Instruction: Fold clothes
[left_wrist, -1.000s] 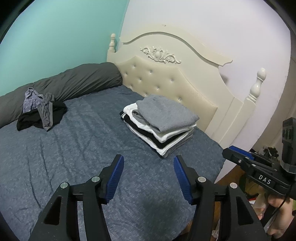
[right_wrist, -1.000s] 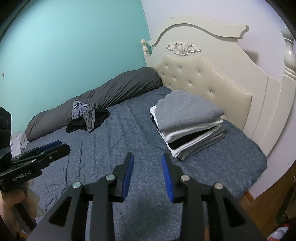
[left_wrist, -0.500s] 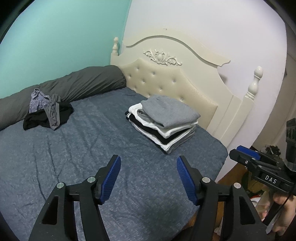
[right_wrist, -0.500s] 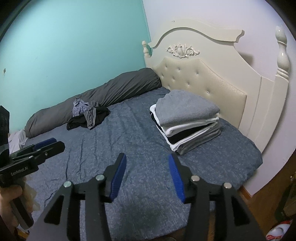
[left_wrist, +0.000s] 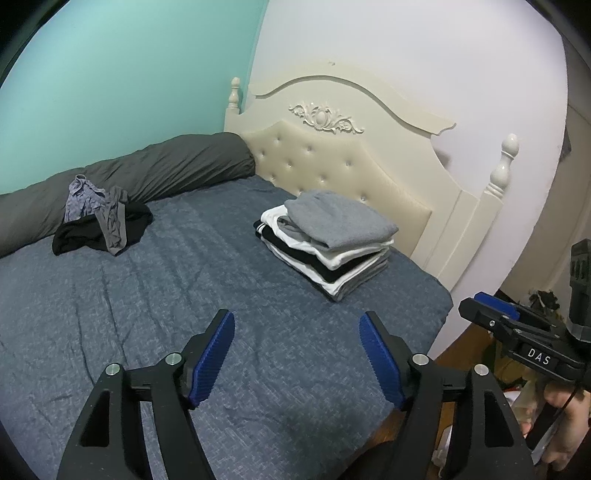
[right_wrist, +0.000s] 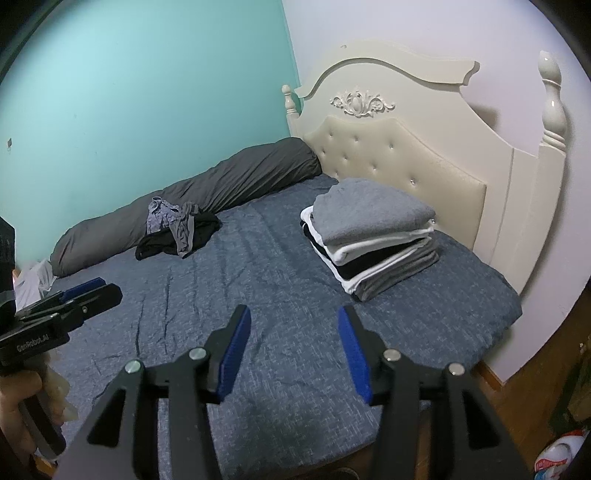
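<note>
Blue-grey quilted bed (left_wrist: 155, 306) against the teal wall (left_wrist: 129, 74); folded grey, white and black clothes stack (left_wrist: 328, 240) beside the cream tufted headboard (left_wrist: 332, 166). Left gripper (left_wrist: 297, 356) empty, jaws widening; right gripper (right_wrist: 293, 350) half-spread, empty.

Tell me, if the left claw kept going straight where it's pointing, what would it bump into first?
Probably the blue bed sheet. The left claw is opening with nothing in it and tilts down at bare sheet. The folded pile sits farther off to the right, though depth is hard to judge.

Heathered blue bedsheet (left_wrist: 155, 317); grey-white-black folded stack (left_wrist: 332, 240).
</note>
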